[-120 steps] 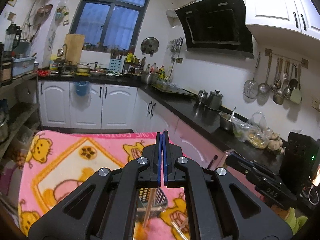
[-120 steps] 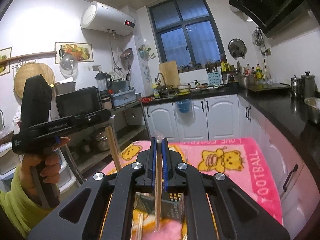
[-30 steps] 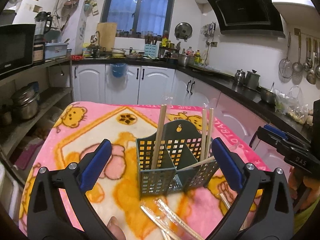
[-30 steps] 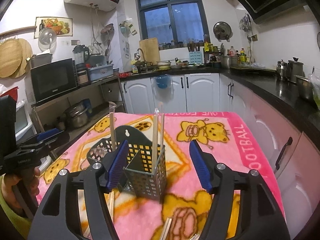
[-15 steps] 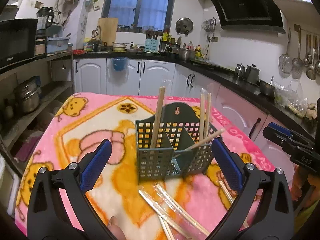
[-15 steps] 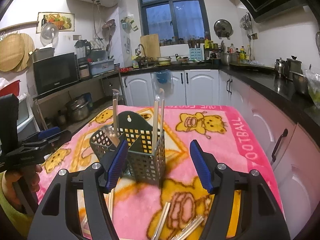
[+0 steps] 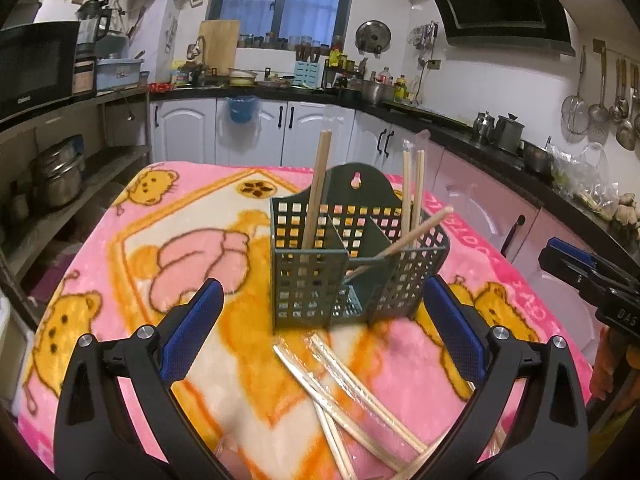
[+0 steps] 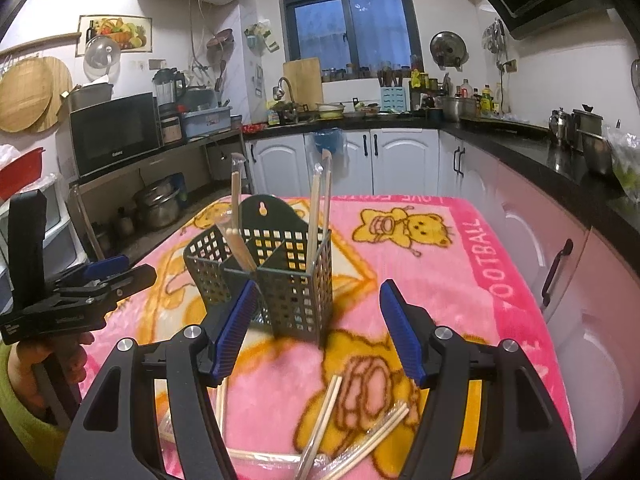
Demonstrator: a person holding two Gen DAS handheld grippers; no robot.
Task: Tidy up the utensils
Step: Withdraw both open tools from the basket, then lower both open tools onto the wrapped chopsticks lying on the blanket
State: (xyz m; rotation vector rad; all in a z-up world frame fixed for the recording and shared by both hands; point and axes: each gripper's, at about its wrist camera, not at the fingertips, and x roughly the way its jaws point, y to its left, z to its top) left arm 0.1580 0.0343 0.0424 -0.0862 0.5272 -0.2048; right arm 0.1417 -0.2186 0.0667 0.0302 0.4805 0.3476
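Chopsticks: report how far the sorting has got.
Done: several chopsticks stand in the caddy; one leans across it. In hand: nothing; the left gripper and right gripper are both open and empty. Left: wrapped pairs on the blanket.

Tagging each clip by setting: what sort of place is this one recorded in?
A home kitchen, most likely. A black range hood hangs over a dark countertop, metal ladles and strainers hang on the wall, and a black microwave sits on a shelf.
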